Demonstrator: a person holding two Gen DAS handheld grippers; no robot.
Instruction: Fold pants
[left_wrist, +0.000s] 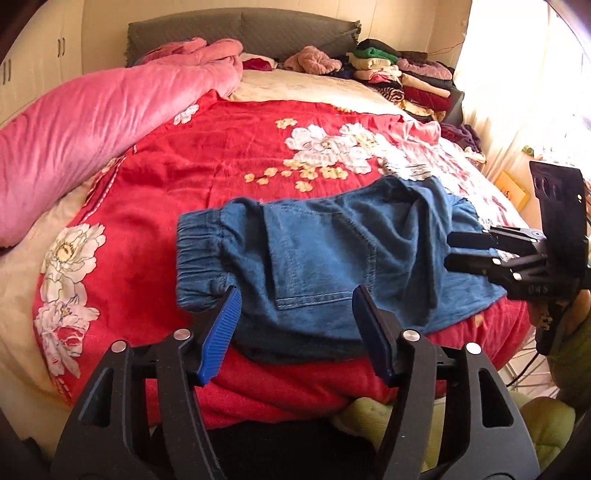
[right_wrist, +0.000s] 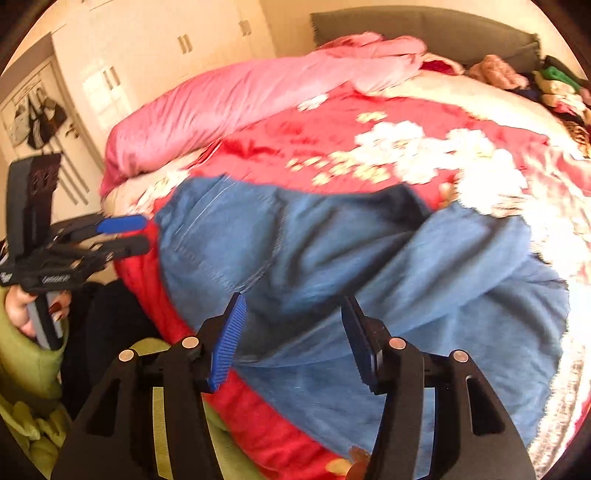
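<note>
1. My left gripper (left_wrist: 295, 328) hangs spread wide, holding nothing, just above the near edge of the pants (left_wrist: 325, 254), close to the elastic waistband (left_wrist: 199, 258).
2. My right gripper (right_wrist: 293, 339) is likewise spread and empty over the leg end; that view is blurred.
3. The pants lie crosswise on the red floral quilt (left_wrist: 207, 162) near the bed's front edge, rumpled and partly doubled over.
4. I judge the next grab should take both layers at the near hem, pinching evenly, then carry the fold away over flat cloth.
5. Beyond, the pink duvet (left_wrist: 92, 122) and stacked clothes (left_wrist: 413, 81) sit well apart.
</note>
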